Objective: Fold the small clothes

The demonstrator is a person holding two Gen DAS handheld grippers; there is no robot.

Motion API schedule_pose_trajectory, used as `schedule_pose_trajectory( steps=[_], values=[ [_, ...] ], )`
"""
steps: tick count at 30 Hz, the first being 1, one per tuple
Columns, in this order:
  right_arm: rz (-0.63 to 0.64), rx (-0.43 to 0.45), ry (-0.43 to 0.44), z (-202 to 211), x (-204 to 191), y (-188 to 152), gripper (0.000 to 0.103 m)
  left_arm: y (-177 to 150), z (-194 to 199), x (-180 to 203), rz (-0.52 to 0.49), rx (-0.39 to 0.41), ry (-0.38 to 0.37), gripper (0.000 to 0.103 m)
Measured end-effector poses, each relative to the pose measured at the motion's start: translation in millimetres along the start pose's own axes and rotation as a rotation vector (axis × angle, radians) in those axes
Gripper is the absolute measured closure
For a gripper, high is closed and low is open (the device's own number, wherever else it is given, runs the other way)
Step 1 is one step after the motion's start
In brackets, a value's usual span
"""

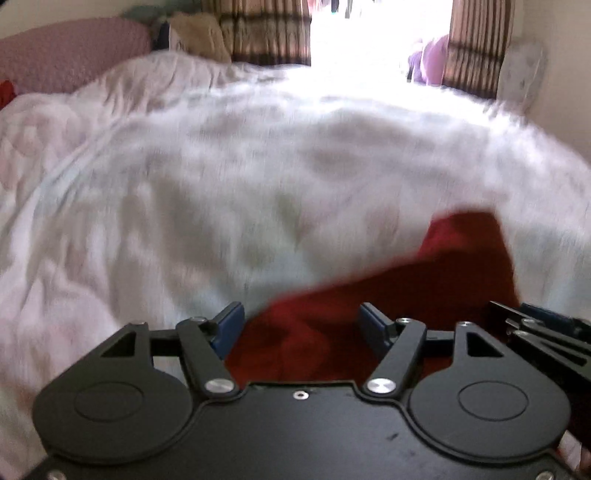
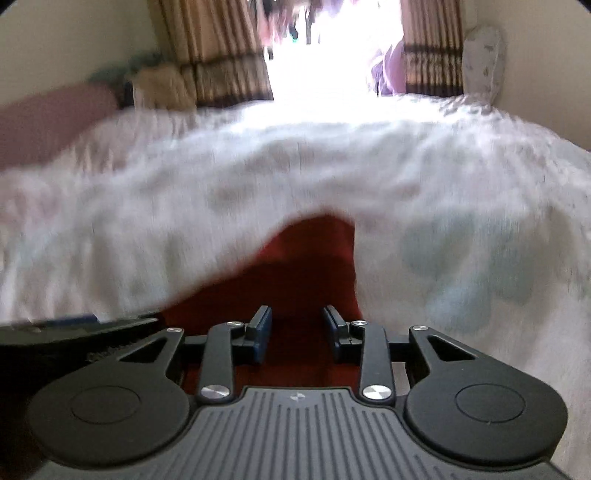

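Note:
A small red garment (image 1: 461,258) lies on the white quilt at the near edge of the bed, one part sticking out toward the far right. My left gripper (image 1: 301,317) is open, its blue pads (image 1: 231,325) wide apart over the red cloth and holding nothing. In the right wrist view the same red garment (image 2: 314,258) runs forward from under my right gripper (image 2: 297,321), which is open with a narrower gap and hovers above the cloth. The right gripper's fingers (image 1: 539,325) show just right of the left one. Both views are blurred by motion.
The white quilt (image 1: 221,166) (image 2: 443,184) covers the whole bed. A pink pillow (image 1: 74,51) lies at the far left. Striped curtains (image 1: 266,33) frame a bright window behind the bed. A pale padded object (image 1: 521,70) leans at the far right wall.

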State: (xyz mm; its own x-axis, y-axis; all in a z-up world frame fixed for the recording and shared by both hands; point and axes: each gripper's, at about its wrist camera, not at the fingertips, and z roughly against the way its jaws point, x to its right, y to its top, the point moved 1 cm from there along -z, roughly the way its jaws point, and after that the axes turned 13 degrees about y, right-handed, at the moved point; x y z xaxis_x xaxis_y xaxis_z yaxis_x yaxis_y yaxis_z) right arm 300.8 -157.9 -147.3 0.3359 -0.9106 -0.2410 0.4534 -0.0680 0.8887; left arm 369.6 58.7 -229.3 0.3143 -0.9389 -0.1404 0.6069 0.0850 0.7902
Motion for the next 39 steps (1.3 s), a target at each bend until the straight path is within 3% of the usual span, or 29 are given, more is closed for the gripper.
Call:
schedule_pose_trajectory(
  steps=[3, 6, 8, 12, 15, 18, 21, 24, 27, 31, 36, 39],
  values=[
    [0.001, 0.011, -0.001, -18, 4, 11, 0.065, 14, -27, 4, 0.028, -0.034, 0.002, 0.033],
    [-0.033, -0.108, -0.004, -55, 13, 7, 0.065, 11, -70, 14, -0.001, -0.174, 0.037, 0.032],
    [-0.024, -0.109, -0.002, -54, 11, 4, 0.065, 6, -73, 12, 0.011, -0.182, 0.031, 0.032],
    [-0.011, -0.049, 0.037, -19, 4, -1, 0.065, 10, -41, 0, 0.036, -0.163, 0.044, 0.033],
    [-0.026, -0.018, 0.074, 5, 5, -4, 0.065, 7, -7, -17, 0.083, -0.117, -0.027, 0.033],
    [-0.006, -0.090, 0.070, 9, 0, -10, 0.065, -9, 17, -18, 0.036, -0.129, -0.033, 0.033],
    [0.013, -0.136, 0.078, 17, -1, -28, 0.065, -36, 28, -15, -0.061, -0.205, -0.004, 0.033],
    [0.115, -0.133, 0.069, 38, -14, -36, 0.065, -57, 48, -27, -0.029, -0.190, -0.004, 0.032],
    [0.140, -0.166, 0.086, 60, -21, -48, 0.061, -67, 60, -37, -0.016, -0.199, -0.006, 0.032],
    [0.198, -0.182, 0.082, 90, -29, -65, 0.061, -79, 84, -38, -0.069, -0.209, 0.008, 0.032],
    [0.171, -0.218, 0.103, 118, -27, -75, 0.061, -97, 110, -37, -0.136, -0.209, 0.026, 0.032],
    [0.128, -0.285, 0.123, 130, -21, -86, 0.059, -111, 122, -39, -0.186, -0.228, 0.025, 0.032]
  ],
)
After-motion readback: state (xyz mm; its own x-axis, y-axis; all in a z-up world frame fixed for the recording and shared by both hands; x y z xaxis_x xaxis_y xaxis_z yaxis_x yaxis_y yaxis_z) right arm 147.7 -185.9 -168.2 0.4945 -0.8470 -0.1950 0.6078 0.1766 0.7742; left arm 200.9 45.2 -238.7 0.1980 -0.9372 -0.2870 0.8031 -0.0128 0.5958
